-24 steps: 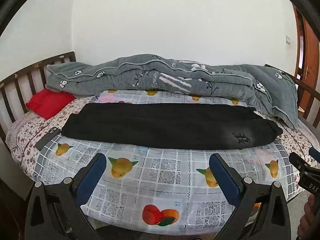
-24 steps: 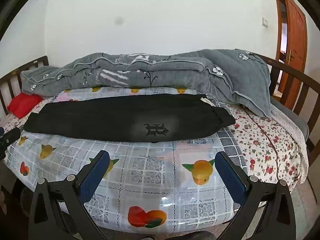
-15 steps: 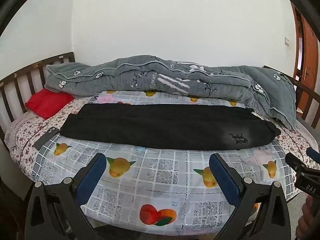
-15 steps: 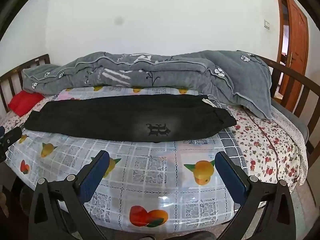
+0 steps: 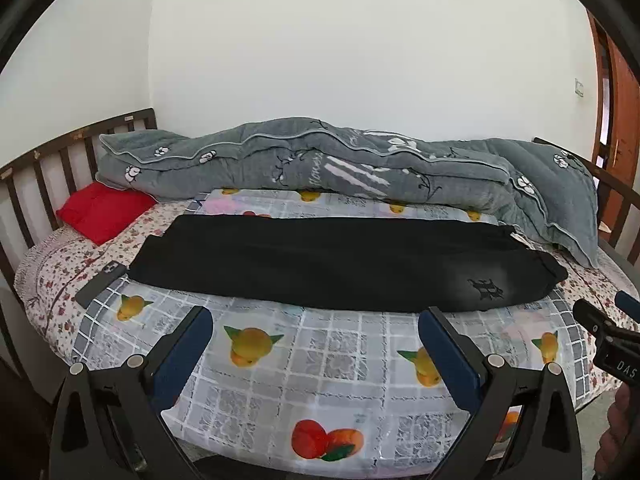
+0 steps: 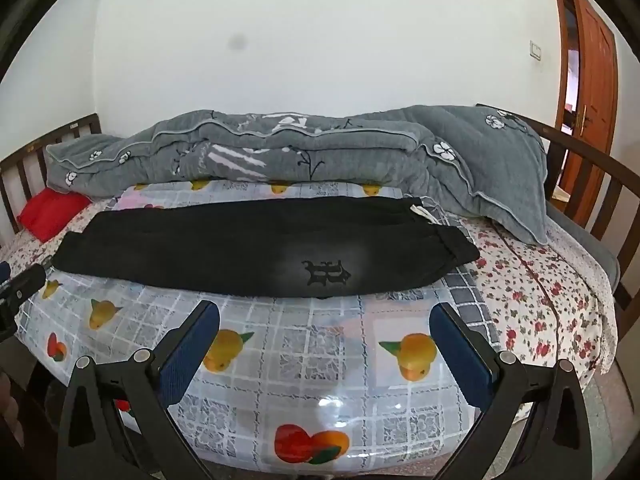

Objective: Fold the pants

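Both hand-held grippers hover off the near edge of the bed (image 5: 60,280), nothing grabbed yet. The left hand-held gripper (image 5: 316,328) has its fingers spread wide apart and empty; the right hand-held gripper (image 6: 324,324) likewise, jaws apart over the fruit-print cover (image 6: 320,360). The black pants (image 5: 340,260) lie across the middle of the bed, apparently already doubled leg on leg, waistband toward the right edge, cuffs toward the left near a dark phone (image 5: 100,284). This looks like the approach before the crosswise fold. Next, each gripper needs to reach forward and pinch one end cleanly, catching both layers.
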Demonstrator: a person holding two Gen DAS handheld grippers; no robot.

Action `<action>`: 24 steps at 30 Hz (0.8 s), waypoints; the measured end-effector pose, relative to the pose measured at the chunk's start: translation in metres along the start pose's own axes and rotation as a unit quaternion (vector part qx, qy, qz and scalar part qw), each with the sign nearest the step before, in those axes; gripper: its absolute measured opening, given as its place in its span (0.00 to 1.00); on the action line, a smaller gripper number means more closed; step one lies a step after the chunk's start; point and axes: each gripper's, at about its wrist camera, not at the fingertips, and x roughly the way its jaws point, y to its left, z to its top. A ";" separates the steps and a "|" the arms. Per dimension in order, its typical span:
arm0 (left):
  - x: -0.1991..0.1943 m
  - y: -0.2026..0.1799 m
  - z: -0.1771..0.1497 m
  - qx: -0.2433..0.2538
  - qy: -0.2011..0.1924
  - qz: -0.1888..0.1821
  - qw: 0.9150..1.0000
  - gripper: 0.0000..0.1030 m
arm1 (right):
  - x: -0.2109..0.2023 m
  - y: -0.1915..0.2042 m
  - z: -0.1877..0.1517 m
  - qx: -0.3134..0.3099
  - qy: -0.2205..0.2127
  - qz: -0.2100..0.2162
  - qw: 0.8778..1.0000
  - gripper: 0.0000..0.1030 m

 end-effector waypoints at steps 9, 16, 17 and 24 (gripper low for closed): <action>0.011 -0.007 0.005 0.004 -0.010 0.024 1.000 1.00 | 0.023 -0.003 0.006 0.005 0.001 0.014 1.000 1.00; 0.015 -0.013 0.005 0.005 -0.012 0.028 1.000 1.00 | 0.029 -0.010 0.008 -0.003 0.003 0.007 1.000 1.00; 0.016 -0.013 0.005 0.006 -0.013 0.028 1.000 1.00 | 0.029 -0.011 0.007 -0.003 0.003 0.007 1.000 1.00; 0.024 -0.012 0.001 0.012 -0.018 0.031 0.999 1.00 | 0.032 -0.009 0.008 0.002 0.002 0.011 1.000 1.00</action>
